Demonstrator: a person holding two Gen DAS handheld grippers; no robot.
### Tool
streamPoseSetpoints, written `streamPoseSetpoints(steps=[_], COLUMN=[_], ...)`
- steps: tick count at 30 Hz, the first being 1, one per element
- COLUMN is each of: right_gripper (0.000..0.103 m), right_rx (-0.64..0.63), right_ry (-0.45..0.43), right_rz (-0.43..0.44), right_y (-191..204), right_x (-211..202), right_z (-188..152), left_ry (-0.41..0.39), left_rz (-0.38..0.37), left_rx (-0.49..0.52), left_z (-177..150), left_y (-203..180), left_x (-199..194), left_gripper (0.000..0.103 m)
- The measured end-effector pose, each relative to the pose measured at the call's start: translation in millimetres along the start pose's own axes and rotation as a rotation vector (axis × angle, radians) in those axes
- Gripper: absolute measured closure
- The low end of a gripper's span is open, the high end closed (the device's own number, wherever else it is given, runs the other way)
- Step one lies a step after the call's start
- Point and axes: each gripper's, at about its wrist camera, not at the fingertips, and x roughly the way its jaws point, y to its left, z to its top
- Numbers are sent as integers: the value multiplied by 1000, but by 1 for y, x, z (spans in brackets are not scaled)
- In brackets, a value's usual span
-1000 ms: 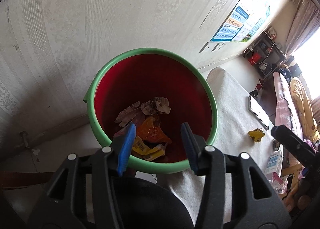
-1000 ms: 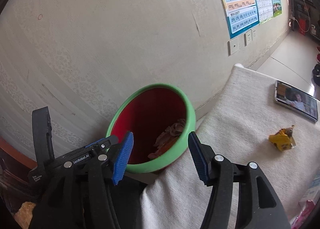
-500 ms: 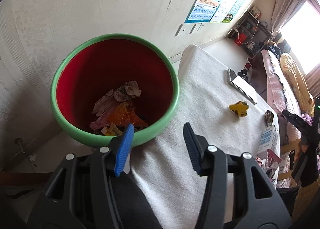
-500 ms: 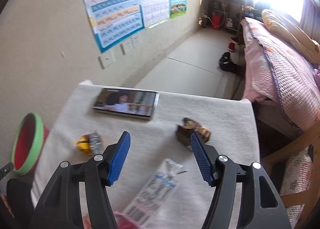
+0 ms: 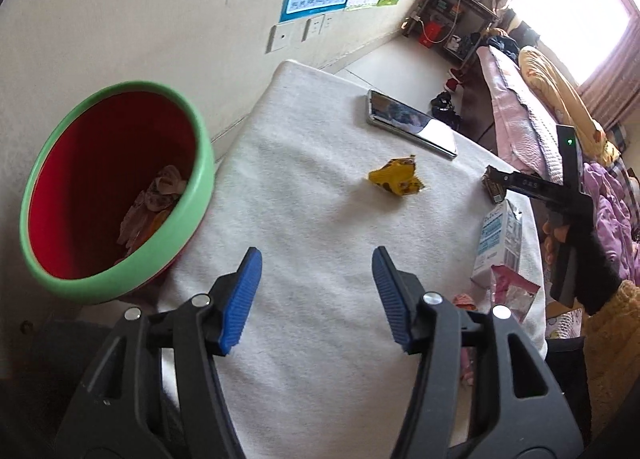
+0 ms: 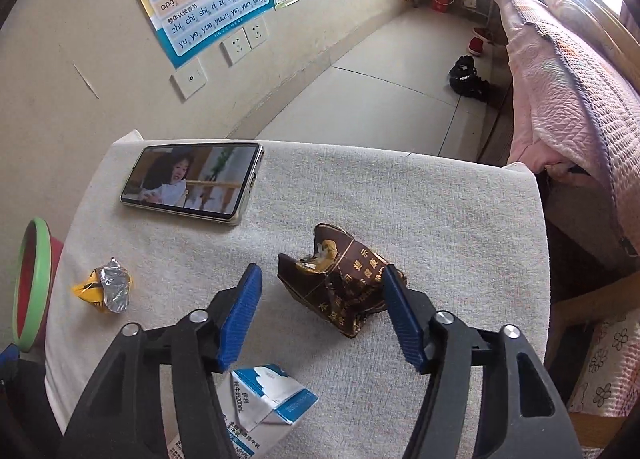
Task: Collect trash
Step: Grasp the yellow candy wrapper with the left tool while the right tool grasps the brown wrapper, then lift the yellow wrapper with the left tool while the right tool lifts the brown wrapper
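A crumpled brown pack (image 6: pixel 340 283) lies on the white-clothed table (image 6: pixel 440 219). My right gripper (image 6: pixel 320 299) straddles it with its jaws closing: the right pad is at the pack's edge, and a gap still separates the left pad from it. My left gripper (image 5: pixel 316 295) hovers over bare cloth near the table's front, jaws opening, nothing between them. A yellow foil wrapper (image 5: pixel 396 177) (image 6: pixel 102 289) lies mid-table. The red bin with a green rim (image 5: pixel 200 163) (image 6: pixel 34 283) stands off the table's left side and holds several scraps.
A phone (image 6: pixel 192 183) (image 5: pixel 412 123) with a lit screen lies at the table's far side. A blue-and-white milk carton (image 6: pixel 264 403) (image 5: pixel 498 243) and a pink wrapper (image 5: pixel 512 291) sit near the front right. A bed (image 6: pixel 560 79) flanks the right; the wall is on the left.
The left gripper swung from above the bin to over the table and widened. The right gripper crossed from the bin side, dropped over the brown pack and narrowed.
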Motion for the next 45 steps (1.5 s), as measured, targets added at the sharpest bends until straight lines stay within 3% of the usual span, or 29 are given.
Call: streamPoseSetpoints(steps=[6,9,12,17,19,21,22,24,31,37,45], right_gripper=[62,71,72,71,71,71,71,71,71,71,71], right_rx=[-39,15,140,134,118,81,66,44,-9,-57,-97], right_ry=[-34,-61,-102,-161,-179,-178,-175,-169,-158,-139,-117], right_rz=[-20,1,111,182,210,212,220,236,266,282,328], right_y=[5,0,-10,7,17,30,36,46,68,92,129], right_x=[-5,-23,-51,-89,-96,-96,-95,-92,-91,-88,-88], right_z=[-2,-3,-10,-17,-19,-20,-20,-21,-24,-33,-60], left_ry=[4,21,45,114,137,165,171,163,84,39,3], left_rz=[-70,-74,-67,-34,-24,-7,1,1,-6,-5,88], left_rx=[50,105,139,129,127,142,149,151,118,48,55], left_z=[29,42,50,56,56,55,55,56,46,16,-18], left_y=[-45,-69,-85,-92,-90,-92,-93,-91,-69,-30,0], left_x=[34,60,87,129,139,148,150,148,102,57,22], left_gripper=[48,45,44,44,50,69,70,77,77,77,77])
